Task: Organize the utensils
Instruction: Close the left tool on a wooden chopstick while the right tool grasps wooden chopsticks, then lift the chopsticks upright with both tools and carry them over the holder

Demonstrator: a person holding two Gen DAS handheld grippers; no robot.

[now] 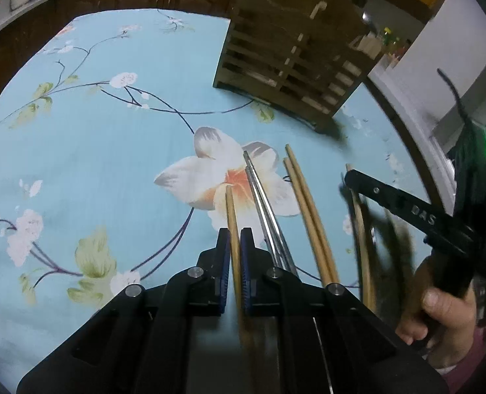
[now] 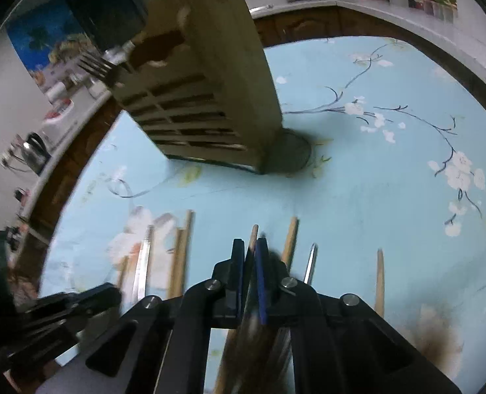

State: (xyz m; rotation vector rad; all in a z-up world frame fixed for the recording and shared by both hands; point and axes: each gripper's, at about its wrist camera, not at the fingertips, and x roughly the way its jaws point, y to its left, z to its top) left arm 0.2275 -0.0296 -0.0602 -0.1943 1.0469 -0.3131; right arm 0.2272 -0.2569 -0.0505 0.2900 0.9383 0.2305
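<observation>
- Chopsticks lie side by side on the table (image 1: pixel 111 151), which is covered by a light blue cloth with printed blossoms.
- Left tongs (image 1: pixel 235 239) are pinched tight on one wooden chopstick (image 1: pixel 231 210), its tip reaching forward past the blue pads over the big white flower print.
- Just to the right of it lies a metal chopstick pair (image 1: pixel 259 193), then a pair of wooden chopsticks (image 1: pixel 303 203) touching each other.
- Right tongs (image 2: pixel 249 249) are clamped narrow on another wooden chopstick (image 2: pixel 253 231), whose tip shows just above the pads.
- On that side, a further wooden stick (image 2: pixel 290 239), a metal one (image 2: pixel 311 261) and a lone wooden one (image 2: pixel 379 275) lie on the cloth, apart from each other.
- A slatted wooden utensil holder (image 1: pixel 285 62) stands upright on the cloth at the far side, well apart from the chopsticks; a fork (image 2: pixel 101 65) pokes out near its top.
- A person's hand (image 1: pixel 439 315) grips the handle of the right tongs.
</observation>
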